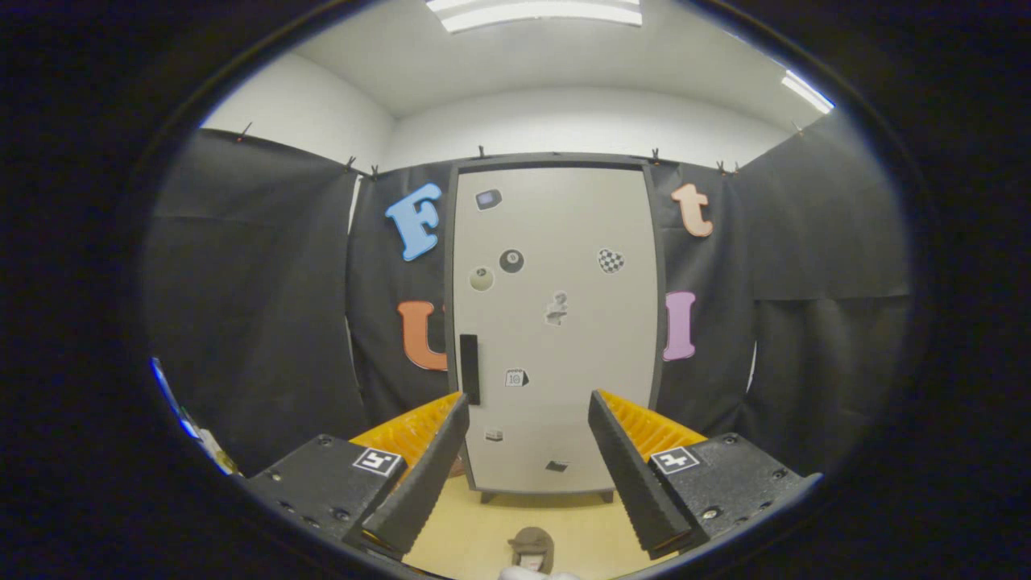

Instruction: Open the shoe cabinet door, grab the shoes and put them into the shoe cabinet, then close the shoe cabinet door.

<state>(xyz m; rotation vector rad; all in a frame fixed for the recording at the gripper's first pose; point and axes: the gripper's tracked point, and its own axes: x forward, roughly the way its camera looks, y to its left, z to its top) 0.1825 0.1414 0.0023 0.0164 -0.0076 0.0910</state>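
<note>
Tongs (527,439) released, fingers spread wide, nothing between them. We hover well back from shoe cabinet (556,322), its pale sticker-dotted door (564,242) shut. Dark handle (469,369) on door's left edge sits just above left fingertip. Brown shoe (532,549) on floor (483,524) below, between fingers, short of cabinet. We judge opening step barely begun. Next move: carry tongs forward and left to handle, clench on it, swing door open.
</note>
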